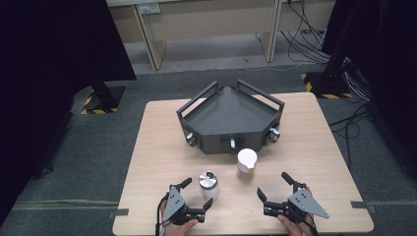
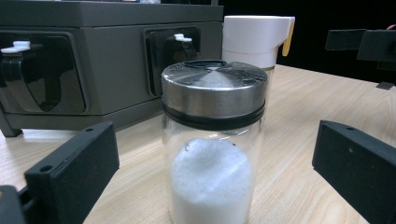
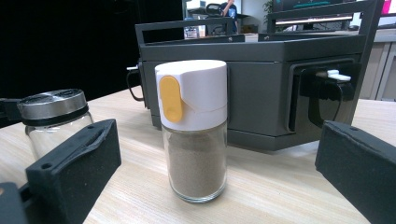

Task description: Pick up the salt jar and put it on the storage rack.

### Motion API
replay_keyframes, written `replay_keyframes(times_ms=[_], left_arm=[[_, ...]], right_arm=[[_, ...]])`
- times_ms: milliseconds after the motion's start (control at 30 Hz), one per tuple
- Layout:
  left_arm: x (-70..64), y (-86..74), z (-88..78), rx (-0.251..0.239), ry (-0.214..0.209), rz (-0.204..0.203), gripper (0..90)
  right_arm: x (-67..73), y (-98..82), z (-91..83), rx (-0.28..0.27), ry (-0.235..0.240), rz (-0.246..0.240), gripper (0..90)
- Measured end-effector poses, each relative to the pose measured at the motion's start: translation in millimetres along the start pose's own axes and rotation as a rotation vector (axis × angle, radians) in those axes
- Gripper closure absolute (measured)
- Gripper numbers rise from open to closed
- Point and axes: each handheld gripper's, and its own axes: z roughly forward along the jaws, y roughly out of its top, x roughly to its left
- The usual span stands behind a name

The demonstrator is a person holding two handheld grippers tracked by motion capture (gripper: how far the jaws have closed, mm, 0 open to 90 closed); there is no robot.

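Note:
A glass shaker with a steel lid (image 1: 208, 184) holds white grains and stands upright on the table; in the left gripper view this steel-lidded shaker (image 2: 212, 140) sits just ahead, between the jaws. My left gripper (image 1: 196, 194) is open beside it, not touching. A glass jar with a white cap and yellow tab (image 1: 246, 164) holds brown powder; in the right gripper view the white-capped jar (image 3: 194, 128) stands upright, centred ahead. My right gripper (image 1: 273, 186) is open, a short way in front of it.
A dark grey corner-shaped tray (image 1: 231, 123) with raised rails and front latches sits at the table's (image 1: 157, 147) middle back, right behind both jars. Bare wood lies left and right of the jars. Cables and desk legs lie on the floor beyond.

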Motion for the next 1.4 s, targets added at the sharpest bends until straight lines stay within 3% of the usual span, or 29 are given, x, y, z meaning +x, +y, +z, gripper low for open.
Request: replay_keyframes(times_ms=[1400], left_arm=[[0.1, -0.6, 0.9, -0.002, 0.002, 0.000, 0.0]], right_arm=[[-0.9, -1.8, 0.4, -0.005, 0.006, 0.010, 0.3]])
